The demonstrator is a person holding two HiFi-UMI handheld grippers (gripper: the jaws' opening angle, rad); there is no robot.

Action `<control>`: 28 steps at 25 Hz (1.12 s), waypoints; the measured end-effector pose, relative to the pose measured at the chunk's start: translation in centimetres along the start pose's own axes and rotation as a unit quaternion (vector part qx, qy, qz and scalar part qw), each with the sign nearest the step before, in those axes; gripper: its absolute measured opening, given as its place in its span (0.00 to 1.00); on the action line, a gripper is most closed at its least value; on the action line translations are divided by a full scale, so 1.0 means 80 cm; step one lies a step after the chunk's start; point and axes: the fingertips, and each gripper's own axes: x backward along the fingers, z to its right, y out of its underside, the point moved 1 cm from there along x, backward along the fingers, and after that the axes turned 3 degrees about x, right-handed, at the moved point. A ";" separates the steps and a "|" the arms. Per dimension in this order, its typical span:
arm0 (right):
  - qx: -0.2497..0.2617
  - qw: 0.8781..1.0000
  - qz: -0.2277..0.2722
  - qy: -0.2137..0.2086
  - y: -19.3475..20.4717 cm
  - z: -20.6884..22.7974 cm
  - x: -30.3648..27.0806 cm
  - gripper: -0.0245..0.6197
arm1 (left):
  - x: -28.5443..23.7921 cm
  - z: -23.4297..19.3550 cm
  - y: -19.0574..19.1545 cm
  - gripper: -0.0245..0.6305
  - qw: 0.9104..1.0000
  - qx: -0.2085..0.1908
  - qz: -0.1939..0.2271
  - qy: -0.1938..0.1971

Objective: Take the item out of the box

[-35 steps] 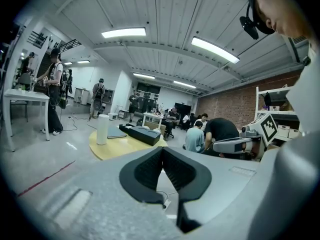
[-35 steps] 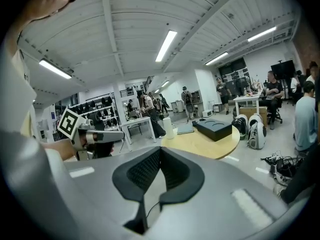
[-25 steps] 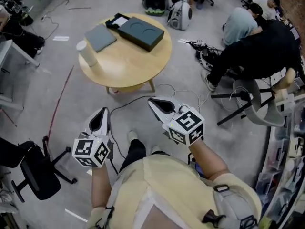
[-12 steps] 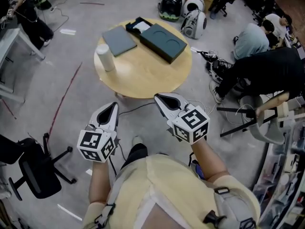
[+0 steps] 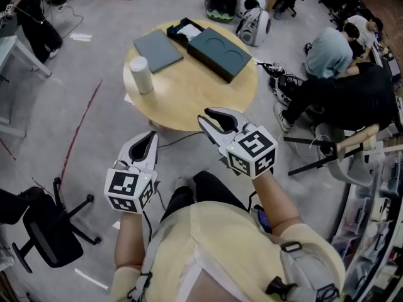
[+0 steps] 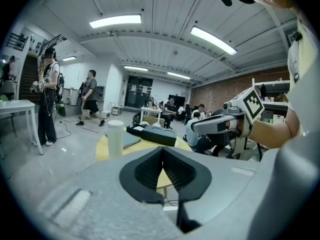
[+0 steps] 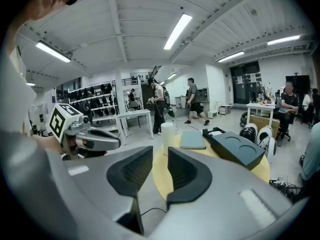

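Note:
A dark box (image 5: 219,54) with two round recesses lies on the round wooden table (image 5: 189,99); it also shows as the box (image 7: 235,148) in the right gripper view. Behind it is a small black tray (image 5: 182,29) holding something white. A grey flat panel (image 5: 157,50) and a white cylinder (image 5: 141,74) sit to its left. My left gripper (image 5: 146,142) hangs short of the table's near edge, jaws pressed together and empty. My right gripper (image 5: 217,115) reaches the table's near rim; its jaws have just been opening, and nothing is between them.
Cables run across the floor under the table (image 5: 182,137). A black office chair (image 5: 44,222) stands at lower left. Seated people (image 5: 340,80) and a chair (image 5: 327,150) crowd the right side. Helmets (image 5: 239,5) lie on the floor beyond the table.
Both grippers have moved forward toward the table, which now lies closer. The right gripper's jaws, shut before, now stand apart. The left gripper stays shut.

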 end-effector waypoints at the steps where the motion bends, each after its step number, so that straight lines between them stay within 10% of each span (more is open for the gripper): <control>1: 0.002 1.000 -0.001 0.000 -0.002 0.004 -0.004 0.20 | -0.003 -0.002 -0.002 0.04 1.000 0.002 0.001 -0.001; 28: 0.081 0.994 -0.071 -0.021 -0.073 0.268 -0.180 0.32 | -0.266 -0.054 -0.088 0.11 0.999 0.031 0.002 -0.023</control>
